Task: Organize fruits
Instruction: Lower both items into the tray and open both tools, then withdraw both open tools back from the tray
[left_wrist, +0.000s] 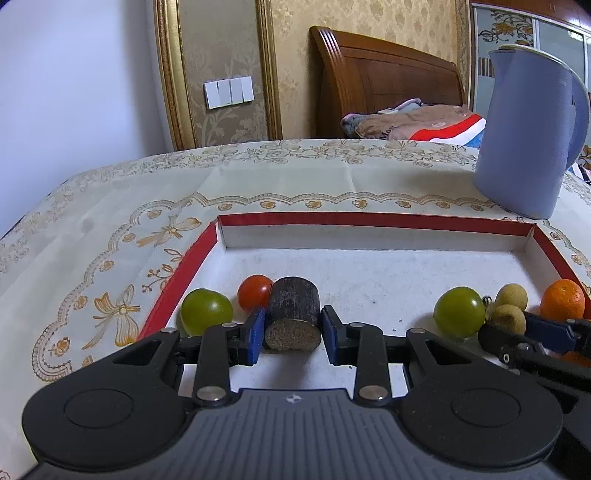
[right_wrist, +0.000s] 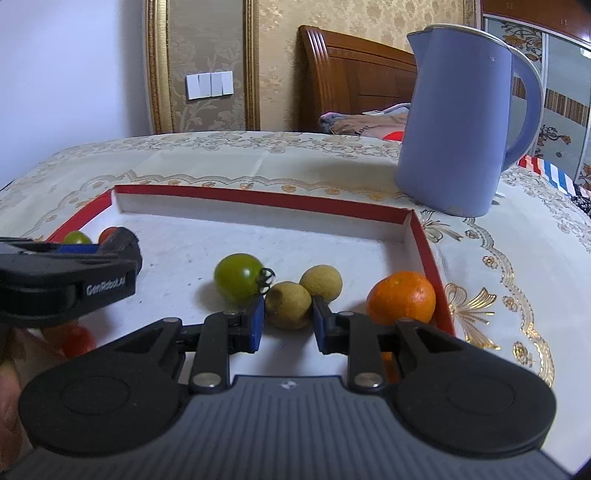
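Left gripper (left_wrist: 293, 328): fingers clamped on one dark sugarcane segment (left_wrist: 293, 314) lying in the red-rimmed tray (left_wrist: 369, 219). Left of those fingers: one red tomato (left_wrist: 255, 291) and one green tomato (left_wrist: 207, 310).

Right gripper (right_wrist: 288, 319): fingers clenched on one longan (right_wrist: 288, 304). A second longan (right_wrist: 320, 282) sits just beyond, a second green tomato (right_wrist: 240, 277) to their left, one orange (right_wrist: 402, 297) to their right.

One blue kettle (right_wrist: 458, 122) on the tabletop.
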